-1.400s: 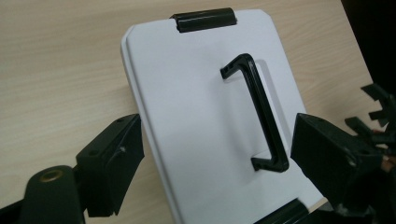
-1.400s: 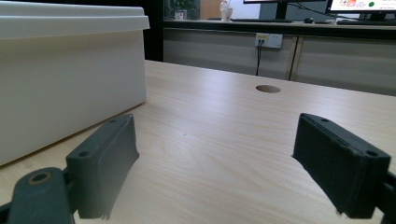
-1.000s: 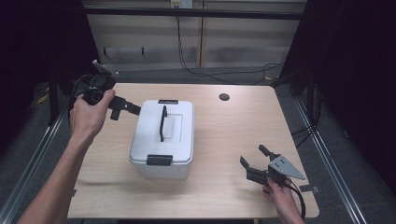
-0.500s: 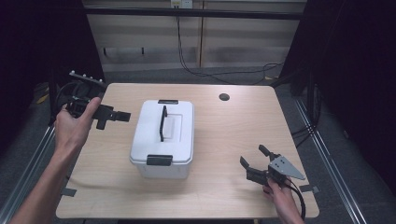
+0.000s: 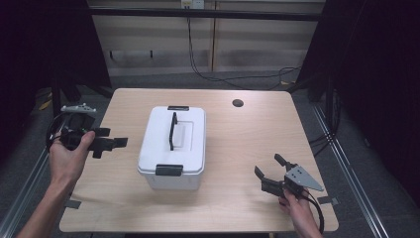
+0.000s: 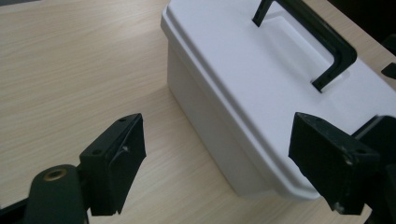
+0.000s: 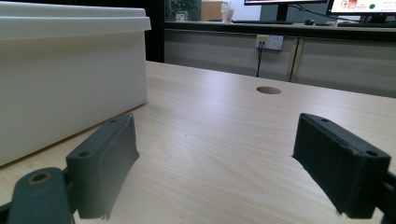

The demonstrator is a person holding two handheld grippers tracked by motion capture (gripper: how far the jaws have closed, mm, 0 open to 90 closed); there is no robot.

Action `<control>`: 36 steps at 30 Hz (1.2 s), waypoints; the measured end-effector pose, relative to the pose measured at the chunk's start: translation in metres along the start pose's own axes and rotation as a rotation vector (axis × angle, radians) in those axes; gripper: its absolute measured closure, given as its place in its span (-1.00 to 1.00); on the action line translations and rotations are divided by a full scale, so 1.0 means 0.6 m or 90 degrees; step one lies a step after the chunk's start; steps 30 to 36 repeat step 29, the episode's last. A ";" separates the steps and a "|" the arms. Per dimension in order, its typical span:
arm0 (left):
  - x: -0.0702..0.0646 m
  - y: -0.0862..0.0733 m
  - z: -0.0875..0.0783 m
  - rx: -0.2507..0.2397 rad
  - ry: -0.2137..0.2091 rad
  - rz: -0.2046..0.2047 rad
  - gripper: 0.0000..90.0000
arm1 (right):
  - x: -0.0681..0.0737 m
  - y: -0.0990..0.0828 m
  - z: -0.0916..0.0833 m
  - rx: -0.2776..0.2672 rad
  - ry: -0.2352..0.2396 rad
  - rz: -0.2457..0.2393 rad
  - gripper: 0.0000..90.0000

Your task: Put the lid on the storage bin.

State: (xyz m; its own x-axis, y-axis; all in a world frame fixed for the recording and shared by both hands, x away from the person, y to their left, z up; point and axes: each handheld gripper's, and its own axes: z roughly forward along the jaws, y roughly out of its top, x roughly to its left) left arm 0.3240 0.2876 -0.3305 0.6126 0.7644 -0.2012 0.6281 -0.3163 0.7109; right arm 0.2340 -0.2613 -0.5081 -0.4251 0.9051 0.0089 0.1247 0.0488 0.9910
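While both grippers hang spread and empty, the left gripper [image 5: 110, 144] is the nearer one to the white box [image 5: 173, 147], which stands just ahead of its tips, beyond a strip of bare table [image 5: 247, 148]. From that gripper, the box's long axis and its black handle [image 6: 312, 35] run crosswise to the reach. The right gripper [image 5: 267, 169] sits well apart, low on the table, with the box's side wall [image 7: 70, 88] ahead and to its left.

- Wooden bench [image 5: 237, 148], light grain.
- Round cable hole [image 5: 237, 103] near far edge of bench.
- Black cables [image 5: 233, 77] on floor beyond.
- Wall socket [image 7: 270, 42] behind.
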 end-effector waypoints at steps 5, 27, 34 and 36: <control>0.010 -0.041 0.002 -0.008 0.004 -0.004 -0.59 | 0.000 0.000 0.000 0.000 -0.001 0.000 -0.72; 0.039 -0.156 0.040 -0.059 0.005 -0.067 -0.60 | -0.001 0.000 0.001 0.005 0.005 0.002 -0.72; 0.039 -0.160 0.045 -0.059 0.011 -0.059 -0.61 | -0.001 0.001 0.002 0.008 0.006 0.002 -0.72; 0.039 -0.160 0.045 -0.059 0.011 -0.059 -0.61 | -0.001 0.001 0.002 0.008 0.006 0.002 -0.72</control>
